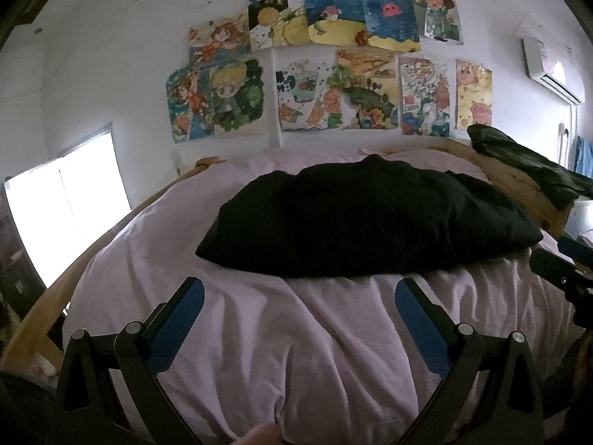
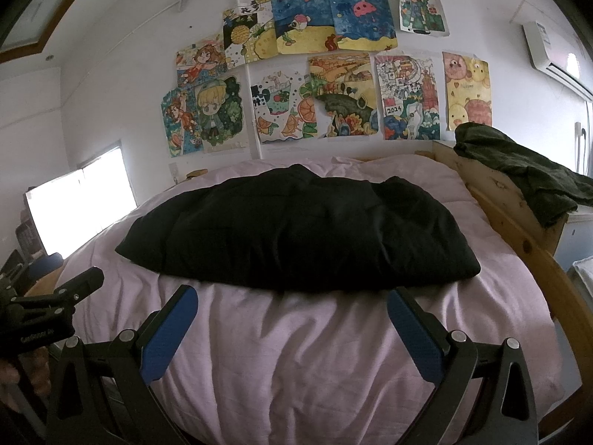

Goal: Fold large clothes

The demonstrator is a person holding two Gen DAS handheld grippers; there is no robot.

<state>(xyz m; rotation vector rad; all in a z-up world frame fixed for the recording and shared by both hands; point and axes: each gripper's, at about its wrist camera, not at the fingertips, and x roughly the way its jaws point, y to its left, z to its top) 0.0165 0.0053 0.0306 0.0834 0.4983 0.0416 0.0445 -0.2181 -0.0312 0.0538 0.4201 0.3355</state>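
Note:
A black garment point(image 1: 367, 222) lies folded in a wide, thick bundle across the middle of a bed with a pale pink cover point(image 1: 296, 352). It also shows in the right wrist view point(image 2: 296, 233). My left gripper point(image 1: 299, 289) is open and empty, hovering over the pink cover just short of the garment's near edge. My right gripper point(image 2: 292, 296) is open and empty too, its fingertips level with the garment's near edge. The right gripper's body shows at the right edge of the left wrist view point(image 1: 559, 270).
The bed has a wooden frame point(image 2: 511, 200). A dark green garment point(image 2: 526, 170) is draped over the frame's far right end. Children's drawings point(image 2: 318, 70) cover the wall behind. A bright window point(image 1: 63, 204) is at the left, an air conditioner point(image 2: 552, 55) at the upper right.

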